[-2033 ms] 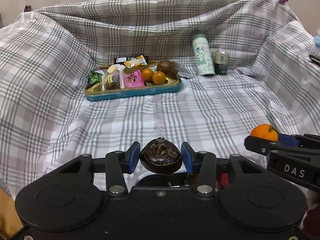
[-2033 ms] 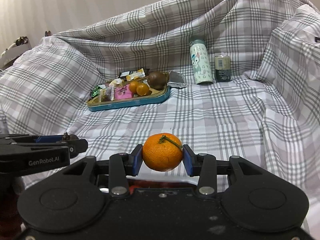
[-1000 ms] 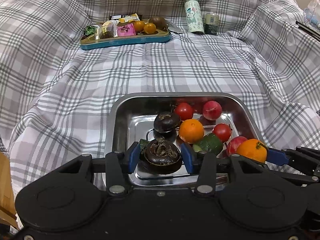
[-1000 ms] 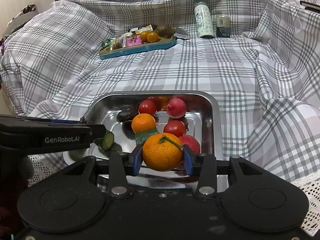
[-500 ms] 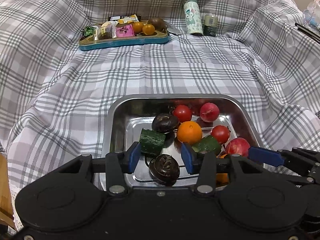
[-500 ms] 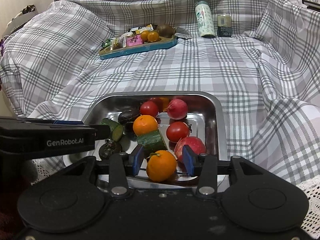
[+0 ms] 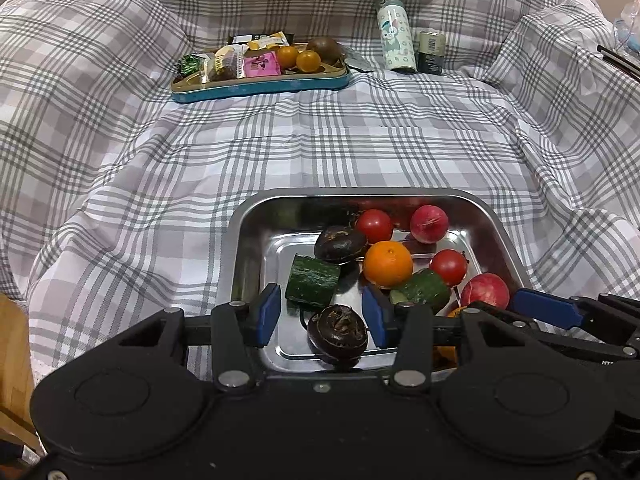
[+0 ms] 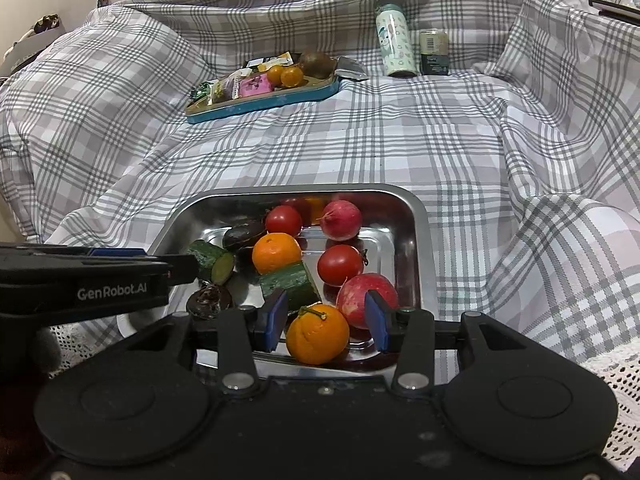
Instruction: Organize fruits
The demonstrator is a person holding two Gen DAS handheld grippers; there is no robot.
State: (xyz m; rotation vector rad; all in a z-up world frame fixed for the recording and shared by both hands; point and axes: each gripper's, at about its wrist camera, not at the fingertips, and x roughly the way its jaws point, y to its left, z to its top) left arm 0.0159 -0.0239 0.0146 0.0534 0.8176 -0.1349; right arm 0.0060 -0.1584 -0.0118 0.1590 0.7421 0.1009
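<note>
A steel tray [image 7: 496,216] [image 8: 420,240] on the plaid cloth holds tomatoes, an orange, cucumber pieces and red round fruits. My left gripper [image 7: 322,318] is open over the tray's near left corner; a dark brown wrinkled fruit [image 7: 337,334] [image 8: 209,300] lies in the tray between its fingers, free of the pads. My right gripper [image 8: 326,324] is open over the tray's near right side; an orange with a stem [image 8: 318,334] lies between its fingers, untouched.
A blue-rimmed tray [image 7: 260,84] [image 8: 260,102] at the back holds snack packets, two small oranges and a brown fruit. A patterned bottle [image 7: 394,34] and a can [image 7: 430,52] stand to its right. Raised folds of cloth ring the area.
Both grippers came down over the steel tray, opened and let go: the dark fruit and the stemmed orange dropped into the tray. In the last half second little has moved.
</note>
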